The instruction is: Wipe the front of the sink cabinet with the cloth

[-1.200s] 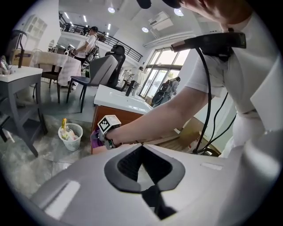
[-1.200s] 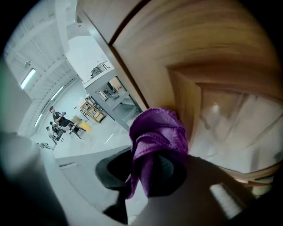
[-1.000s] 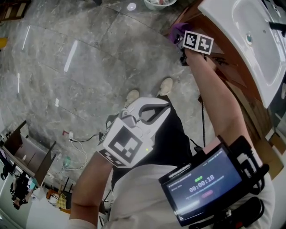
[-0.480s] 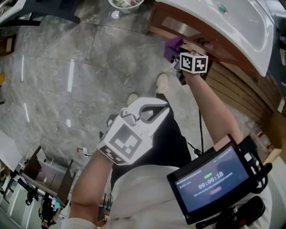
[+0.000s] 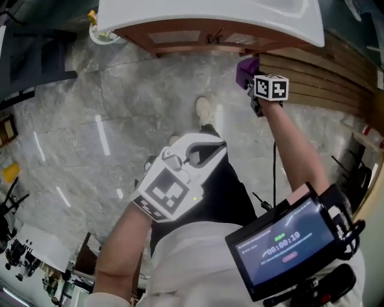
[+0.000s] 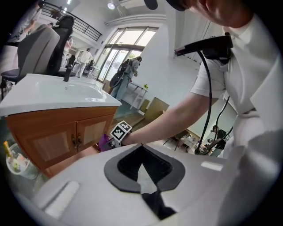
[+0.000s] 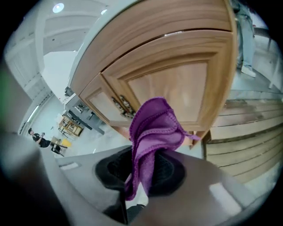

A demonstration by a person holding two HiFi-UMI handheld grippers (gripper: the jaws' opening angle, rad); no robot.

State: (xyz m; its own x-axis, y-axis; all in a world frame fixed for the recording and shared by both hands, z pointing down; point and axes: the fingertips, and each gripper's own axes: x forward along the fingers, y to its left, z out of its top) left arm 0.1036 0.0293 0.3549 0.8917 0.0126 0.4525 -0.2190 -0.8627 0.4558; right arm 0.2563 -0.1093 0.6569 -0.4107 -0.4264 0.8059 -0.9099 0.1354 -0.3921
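The wooden sink cabinet (image 5: pixel 198 39) under a white basin (image 5: pixel 210 13) runs along the top of the head view. My right gripper (image 5: pixel 249 78) is stretched out to the cabinet's right end and is shut on a purple cloth (image 5: pixel 245 69). In the right gripper view the cloth (image 7: pixel 154 128) sticks up out of the right gripper (image 7: pixel 146 159) just in front of a cabinet door panel (image 7: pixel 177 90); I cannot tell if it touches. My left gripper (image 5: pixel 217 146) is held close to the body, shut with nothing in it, also seen as the left gripper (image 6: pixel 141 148) facing the cabinet (image 6: pixel 57 137).
A white bowl (image 5: pixel 102 33) stands on the marble floor at the cabinet's left corner. A slatted wooden wall (image 5: pixel 312 78) runs to the right of the cabinet. The person's shoe (image 5: pixel 204 110) is below the cabinet. Paired door handles (image 7: pixel 121 106) sit left of the cloth.
The head view has swung, so the cabinet now lies across the top. The right gripper has stayed at the cabinet front with the cloth. The left gripper has not moved.
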